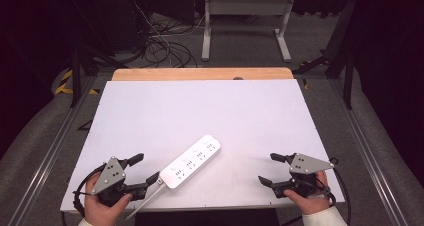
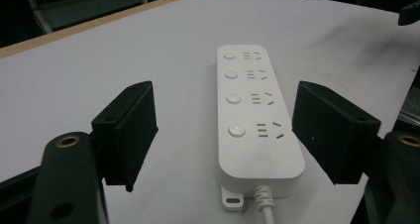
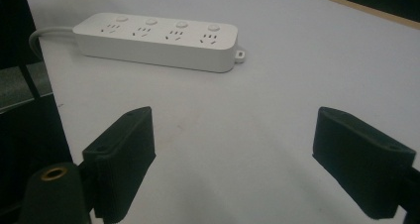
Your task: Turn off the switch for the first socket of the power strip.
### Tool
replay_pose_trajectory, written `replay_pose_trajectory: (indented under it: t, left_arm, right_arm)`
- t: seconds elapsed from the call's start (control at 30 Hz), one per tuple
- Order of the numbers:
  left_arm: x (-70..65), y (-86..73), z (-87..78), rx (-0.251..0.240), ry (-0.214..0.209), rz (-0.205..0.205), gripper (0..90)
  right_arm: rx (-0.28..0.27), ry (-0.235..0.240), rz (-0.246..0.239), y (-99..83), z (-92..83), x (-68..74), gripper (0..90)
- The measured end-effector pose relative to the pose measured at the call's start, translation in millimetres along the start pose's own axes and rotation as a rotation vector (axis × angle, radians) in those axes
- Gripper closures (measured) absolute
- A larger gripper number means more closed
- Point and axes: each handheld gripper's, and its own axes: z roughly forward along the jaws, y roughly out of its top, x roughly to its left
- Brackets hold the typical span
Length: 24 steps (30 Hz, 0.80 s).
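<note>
Tabletop (image 1: 210,106) has just one power strip (image 1: 191,161), four sockets, near the front edge. Two claws, left claw (image 1: 142,170) and right claw (image 1: 269,169), both spread wide, gripping nothing.

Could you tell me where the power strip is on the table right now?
In the high view the power strip lies diagonally on the white table near its front edge, left of centre, its cord end beside the open left gripper.
</note>
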Motion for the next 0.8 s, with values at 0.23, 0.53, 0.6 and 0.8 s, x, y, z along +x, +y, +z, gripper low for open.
replay_pose_trajectory:
  t: [0.23,0.53,0.6,0.8]
  left_arm:
    - [-0.6,9.5,3.4,0.008,-0.007,0.004,26.8]
    - [-3.2,19.6,12.7,0.009,-0.027,0.01,26.9]
    - [-3.5,21.8,14.0,0.008,-0.03,0.017,26.9]
    - [-5.3,27.9,19.9,0.007,-0.041,0.026,27.0]
  right_arm:
    - [0.006,0.012,0.002,-0.5,2.1,0.7,16.2]
    - [0.007,0.024,-0.007,-0.4,2.7,1.9,15.5]
    - [0.007,0.025,-0.007,-0.4,2.7,1.8,15.4]
    - [0.008,0.032,-0.003,-0.9,3.1,1.5,15.4]
